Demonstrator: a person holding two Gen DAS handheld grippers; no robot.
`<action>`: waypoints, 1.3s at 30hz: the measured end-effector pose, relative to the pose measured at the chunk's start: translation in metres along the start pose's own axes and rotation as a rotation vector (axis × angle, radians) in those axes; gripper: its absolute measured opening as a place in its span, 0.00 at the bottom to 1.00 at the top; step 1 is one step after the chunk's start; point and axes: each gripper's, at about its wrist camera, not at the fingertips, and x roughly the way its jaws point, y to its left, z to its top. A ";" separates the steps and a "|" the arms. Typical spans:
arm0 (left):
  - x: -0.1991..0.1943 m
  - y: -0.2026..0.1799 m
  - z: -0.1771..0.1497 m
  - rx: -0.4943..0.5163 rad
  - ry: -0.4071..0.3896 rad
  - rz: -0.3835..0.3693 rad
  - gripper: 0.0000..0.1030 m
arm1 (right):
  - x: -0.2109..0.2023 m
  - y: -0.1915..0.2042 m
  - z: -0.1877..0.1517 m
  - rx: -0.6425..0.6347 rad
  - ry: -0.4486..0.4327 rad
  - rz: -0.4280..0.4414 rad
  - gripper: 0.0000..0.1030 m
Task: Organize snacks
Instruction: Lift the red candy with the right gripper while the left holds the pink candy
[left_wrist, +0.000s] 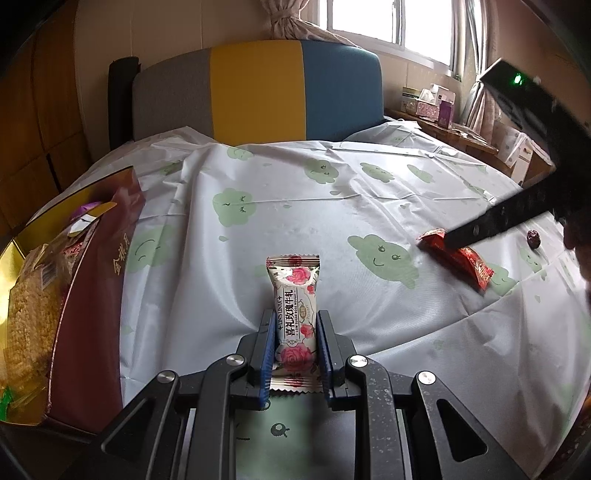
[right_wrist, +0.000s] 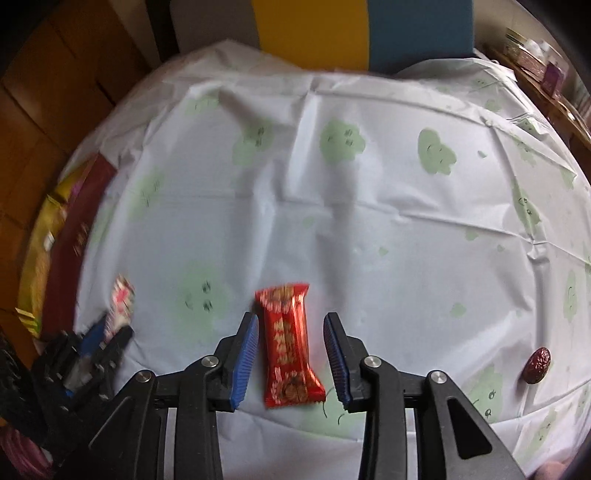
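Note:
My left gripper (left_wrist: 294, 325) is shut on a white rose-print nougat packet (left_wrist: 294, 302), which stands up between the blue pads; it also shows in the right wrist view (right_wrist: 121, 306). My right gripper (right_wrist: 290, 328) is open, its jaws either side of a red candy packet (right_wrist: 290, 347) lying on the tablecloth, not touching it. In the left wrist view the red packet (left_wrist: 461, 258) lies at the right under the right gripper's fingers (left_wrist: 491, 223). A maroon and gold snack box (left_wrist: 55, 288) with puffed-rice bars stands at the left.
A dried red date (right_wrist: 537, 364) lies on the white cloth with green clouds (right_wrist: 332, 221) at the right, also in the left wrist view (left_wrist: 533, 238). A grey, yellow and blue chair back (left_wrist: 258, 88) stands behind the table. A cluttered wooden shelf (left_wrist: 443, 118) is at the far right.

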 end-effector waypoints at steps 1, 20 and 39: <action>0.000 0.000 0.000 0.000 0.001 0.001 0.21 | 0.006 0.005 -0.002 -0.020 0.010 -0.023 0.32; -0.010 0.009 0.007 -0.081 0.091 -0.023 0.20 | 0.021 0.000 -0.008 -0.075 0.026 -0.071 0.23; -0.067 0.033 0.021 -0.146 0.026 -0.033 0.20 | 0.023 0.023 -0.022 -0.192 -0.001 -0.153 0.23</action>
